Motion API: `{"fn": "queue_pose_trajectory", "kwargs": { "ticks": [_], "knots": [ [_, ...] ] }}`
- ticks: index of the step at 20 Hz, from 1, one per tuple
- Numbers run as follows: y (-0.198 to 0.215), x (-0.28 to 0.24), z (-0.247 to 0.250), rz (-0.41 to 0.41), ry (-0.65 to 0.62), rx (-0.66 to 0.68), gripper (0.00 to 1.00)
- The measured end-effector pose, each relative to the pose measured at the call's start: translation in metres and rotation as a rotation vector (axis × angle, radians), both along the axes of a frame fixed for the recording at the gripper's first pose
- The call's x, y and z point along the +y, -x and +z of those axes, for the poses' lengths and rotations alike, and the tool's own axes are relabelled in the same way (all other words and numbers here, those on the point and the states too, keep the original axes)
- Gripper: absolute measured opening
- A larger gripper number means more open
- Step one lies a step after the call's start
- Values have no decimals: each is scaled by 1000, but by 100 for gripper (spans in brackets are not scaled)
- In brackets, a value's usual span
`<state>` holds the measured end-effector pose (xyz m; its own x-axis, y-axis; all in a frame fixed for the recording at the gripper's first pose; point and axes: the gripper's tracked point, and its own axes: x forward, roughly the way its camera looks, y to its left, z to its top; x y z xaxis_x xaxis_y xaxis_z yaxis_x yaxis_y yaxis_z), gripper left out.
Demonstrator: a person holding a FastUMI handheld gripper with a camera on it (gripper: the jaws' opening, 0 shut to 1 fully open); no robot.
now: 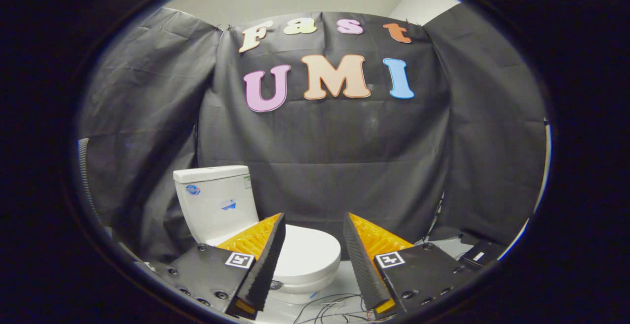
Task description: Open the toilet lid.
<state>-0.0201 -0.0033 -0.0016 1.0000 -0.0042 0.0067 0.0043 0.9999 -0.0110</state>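
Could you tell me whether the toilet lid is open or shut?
Shut: the toilet lid lies flat over the bowl, beyond the open tongs.

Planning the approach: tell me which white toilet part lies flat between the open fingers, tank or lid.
The lid: it lies flat and shut on the bowl, showing between the open gripper fingers. The tank stands upright behind, beyond one finger.

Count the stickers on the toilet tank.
3. One round sticker near the tank's upper corner, one sticker mid-front, one small label on its side edge. The open gripper's fingers may hide others lower down.
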Motion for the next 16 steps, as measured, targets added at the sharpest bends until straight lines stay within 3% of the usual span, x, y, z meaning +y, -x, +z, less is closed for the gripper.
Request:
{"fn": "queue_pose_trajectory", "kwargs": {
  "ticks": [16],
  "knots": [
    [0, 0, -1, -2, 2, 7, 84]
  ]
}}
